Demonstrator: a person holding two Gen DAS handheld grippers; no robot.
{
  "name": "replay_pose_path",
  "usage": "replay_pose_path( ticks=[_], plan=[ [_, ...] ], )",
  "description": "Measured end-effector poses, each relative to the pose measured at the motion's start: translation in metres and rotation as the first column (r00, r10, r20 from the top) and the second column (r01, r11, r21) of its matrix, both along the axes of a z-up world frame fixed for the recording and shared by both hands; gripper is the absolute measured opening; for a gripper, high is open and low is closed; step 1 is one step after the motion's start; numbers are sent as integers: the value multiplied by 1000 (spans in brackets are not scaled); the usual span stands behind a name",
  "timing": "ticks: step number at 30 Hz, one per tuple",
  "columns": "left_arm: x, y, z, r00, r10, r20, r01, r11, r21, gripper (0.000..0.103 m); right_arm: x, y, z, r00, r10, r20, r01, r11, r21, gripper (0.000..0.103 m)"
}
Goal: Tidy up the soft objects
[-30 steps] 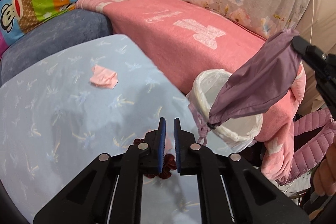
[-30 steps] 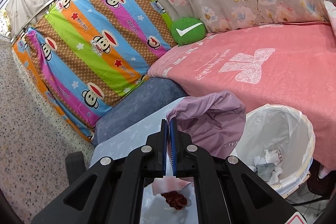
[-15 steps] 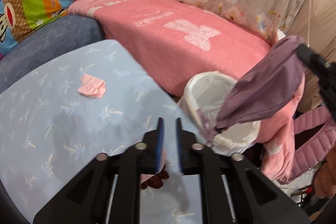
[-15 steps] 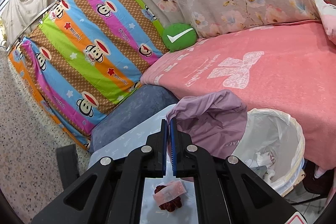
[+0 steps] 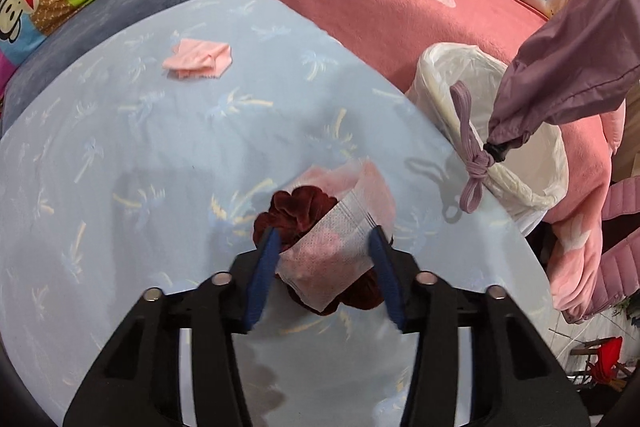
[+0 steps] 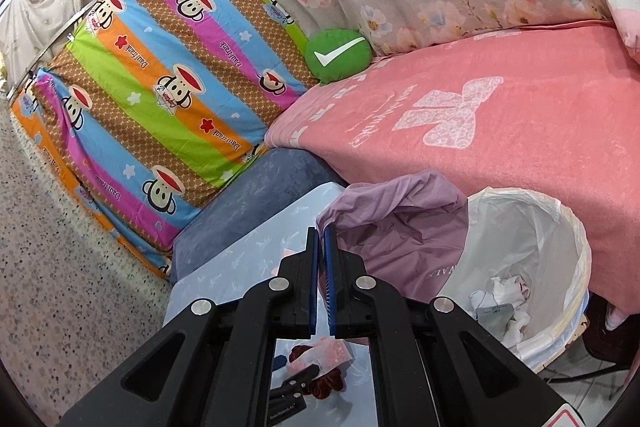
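- The left gripper (image 5: 324, 255), pressed nearly together a second earlier and only slightly parted half a second earlier, had spread wide and dropped low over the light blue table cover (image 5: 120, 155).
- Its fingers now stood either side of the small pile: a dark red velvet scrunchie (image 5: 298, 205) with a pink packet in white mesh wrap (image 5: 340, 247) lying across it. Whether the blue pads touched the packet could not be told.
- The right gripper (image 6: 321, 271) remained pinched on the purple drawstring bag (image 6: 404, 231), holding it up over the white-lined bin (image 6: 560, 227) beside the table; its knotted cord (image 5: 474, 151) dangled free.
- A folded pink cloth (image 5: 200, 59) lay well apart, toward the far side of the table.
- By my reading, the opening marked the start of a grasp on the packet or scrunchie, probably bound for the held bag; nothing had been lifted yet.
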State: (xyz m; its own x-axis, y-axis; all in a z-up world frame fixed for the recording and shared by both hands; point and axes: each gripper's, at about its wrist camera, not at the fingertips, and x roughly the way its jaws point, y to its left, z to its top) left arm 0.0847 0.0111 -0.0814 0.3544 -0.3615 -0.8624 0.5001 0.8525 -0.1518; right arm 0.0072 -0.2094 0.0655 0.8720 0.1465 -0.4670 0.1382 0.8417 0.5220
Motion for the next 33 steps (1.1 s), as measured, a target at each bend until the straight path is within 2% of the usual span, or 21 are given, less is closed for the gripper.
replay_pose_path(
  ticks=[4, 7, 15, 22, 28, 33],
  plan=[
    [-3, 3, 5, 1000, -4, -2, 4, 1000, -23, 16, 2, 3, -2, 1000, 6, -7, -6, 1000, 2, 5],
    [-6, 3, 14, 1000, -14, 9, 14, 999, -46, 11, 1, 5, -2, 1000, 7, -4, -7, 1000, 2, 5],
    [-9, -7, 56, 997, -26, 74, 35, 992, -119, 10, -2, 5, 5, 1000, 4, 23, -4, 1000, -3, 5],
    [-6, -33, 97, 987, -67, 149, 93, 979, -179, 10, -7, -10, 15, 998, -27, 55, 28, 1000, -12, 5],
    [-7, -73, 117, 973, -132, 190, 170, 964, -206, 10, -16, -32, 23, 994, -79, 72, 80, 997, -16, 5],
    [-8, -108, 122, 962, -190, 197, 231, 949, -217, 10, -22, -51, 28, 989, -123, 80, 125, 992, -19, 5]
  ],
)
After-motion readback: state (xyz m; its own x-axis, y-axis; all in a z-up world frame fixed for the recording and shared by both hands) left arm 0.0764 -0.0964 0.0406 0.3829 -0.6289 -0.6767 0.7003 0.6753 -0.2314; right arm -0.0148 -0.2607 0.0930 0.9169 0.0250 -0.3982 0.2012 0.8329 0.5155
